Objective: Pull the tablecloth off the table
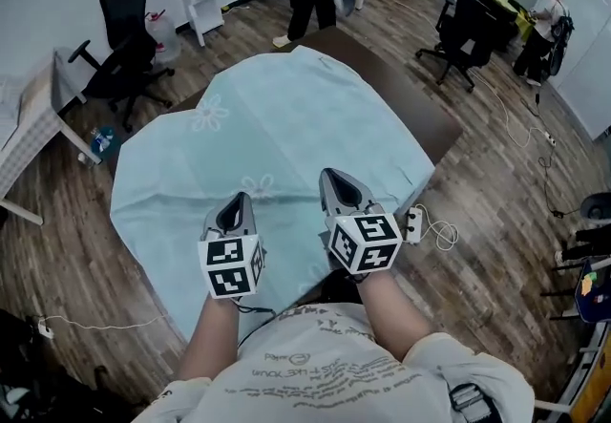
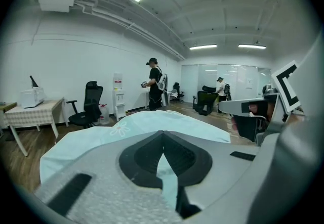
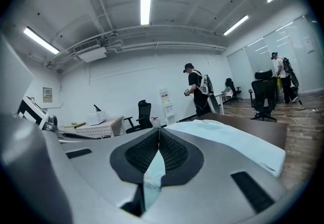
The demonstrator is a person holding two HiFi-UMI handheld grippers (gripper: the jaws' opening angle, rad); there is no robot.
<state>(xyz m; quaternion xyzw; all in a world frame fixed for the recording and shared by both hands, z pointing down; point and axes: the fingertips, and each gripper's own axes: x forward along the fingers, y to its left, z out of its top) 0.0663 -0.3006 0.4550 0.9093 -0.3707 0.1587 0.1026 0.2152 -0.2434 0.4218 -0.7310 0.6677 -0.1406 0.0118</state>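
Left gripper (image 1: 236, 203) and right gripper (image 1: 336, 179) clench the cloth (image 1: 277, 116). The pinch is visible only in gripper views. Shirt (image 1: 315, 375) print is illegible.

Left tongs (image 1: 237, 204), right tongs (image 1: 337, 180) side by side, clamped on tablecloth (image 1: 286, 116); forearms extended.

Head view steeply down; gripper views skim low across tablecloth (image 1: 286, 125) (shared by all).

pale blue tablecloth (image 1: 277, 135) with white flower prints lies askew and wrinkled over a dark brown table (image 1: 412, 98). it covers most of the top, the far-right strip is bare, and the near and left edges drape off.
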